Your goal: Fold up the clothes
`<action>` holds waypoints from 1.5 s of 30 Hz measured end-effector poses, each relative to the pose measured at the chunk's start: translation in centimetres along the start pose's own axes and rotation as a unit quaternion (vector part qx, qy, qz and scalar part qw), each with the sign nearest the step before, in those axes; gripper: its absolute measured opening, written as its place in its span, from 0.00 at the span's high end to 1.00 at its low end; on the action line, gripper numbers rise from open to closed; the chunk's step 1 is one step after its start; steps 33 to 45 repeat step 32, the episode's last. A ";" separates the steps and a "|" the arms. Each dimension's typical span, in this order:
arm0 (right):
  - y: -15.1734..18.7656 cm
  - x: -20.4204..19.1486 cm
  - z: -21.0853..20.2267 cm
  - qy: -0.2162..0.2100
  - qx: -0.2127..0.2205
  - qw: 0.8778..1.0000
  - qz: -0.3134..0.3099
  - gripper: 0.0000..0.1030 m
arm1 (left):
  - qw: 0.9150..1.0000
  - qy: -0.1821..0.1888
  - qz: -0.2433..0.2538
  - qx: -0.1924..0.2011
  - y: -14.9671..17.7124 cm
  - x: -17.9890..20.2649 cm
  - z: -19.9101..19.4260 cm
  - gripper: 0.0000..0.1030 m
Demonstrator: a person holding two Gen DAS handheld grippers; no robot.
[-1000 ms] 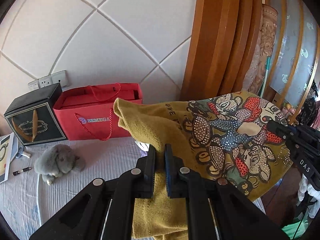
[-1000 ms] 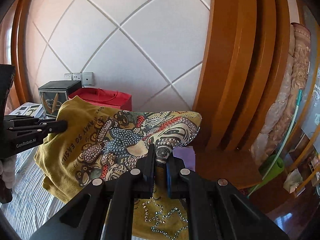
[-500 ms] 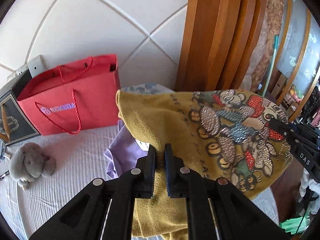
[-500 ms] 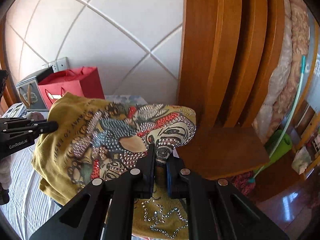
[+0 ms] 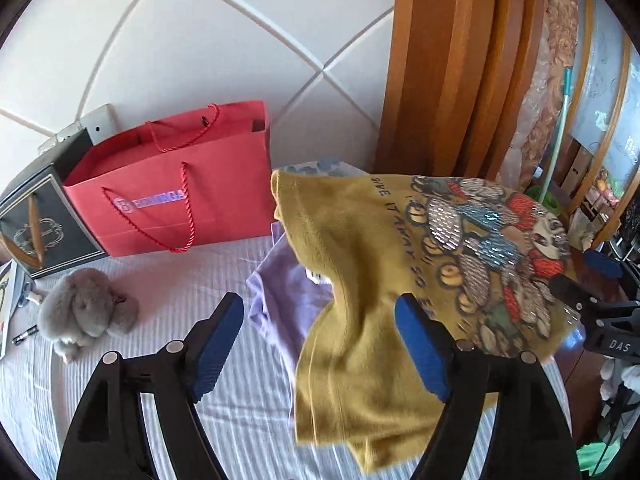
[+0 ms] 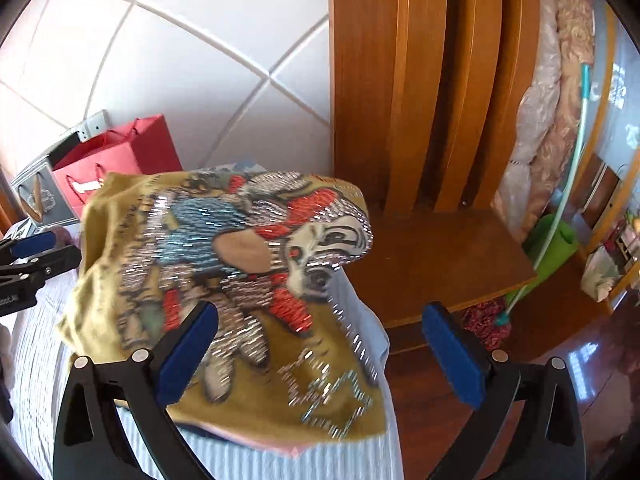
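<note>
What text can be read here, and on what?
"GIVE IT AWAY SO EA…", cut off by a fold: yellow shirt.
"DAS": right gripper.
White logo: red bag, blurred, unreadable.
Gold emblem: black box, no legible words.

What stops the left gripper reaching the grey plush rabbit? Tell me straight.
Probably nothing. The left gripper is open, and the grey plush rabbit lies uncovered on the bed to its left. The mustard shirt drapes to the right, off that path.
</note>
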State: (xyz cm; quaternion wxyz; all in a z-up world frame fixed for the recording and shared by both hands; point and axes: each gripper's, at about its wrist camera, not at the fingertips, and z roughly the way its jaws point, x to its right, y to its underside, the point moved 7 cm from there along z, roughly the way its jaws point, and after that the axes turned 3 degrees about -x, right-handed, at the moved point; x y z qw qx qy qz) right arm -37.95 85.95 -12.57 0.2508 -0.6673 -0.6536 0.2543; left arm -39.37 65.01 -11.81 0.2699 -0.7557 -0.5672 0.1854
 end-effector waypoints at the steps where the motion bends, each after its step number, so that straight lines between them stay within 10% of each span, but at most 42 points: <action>1: 0.2 -0.4 -0.7 -0.002 0.005 1.000 0.000 0.00 | 1.000 0.003 0.000 0.002 0.4 0.1 -0.9 0.23; 15: 3.9 -4.8 -6.7 -0.019 0.014 1.000 -0.011 0.00 | 0.999 0.031 -0.002 -0.025 5.0 2.8 -6.8 0.23; 22: 4.5 -4.2 -7.0 -0.014 0.008 1.000 -0.007 0.00 | 0.999 -0.025 0.039 -0.029 5.2 4.3 -6.5 0.23; 45: 4.8 -4.0 -6.4 -0.011 0.001 1.000 -0.009 0.00 | 1.000 0.008 0.016 -0.021 5.0 4.4 -6.0 0.23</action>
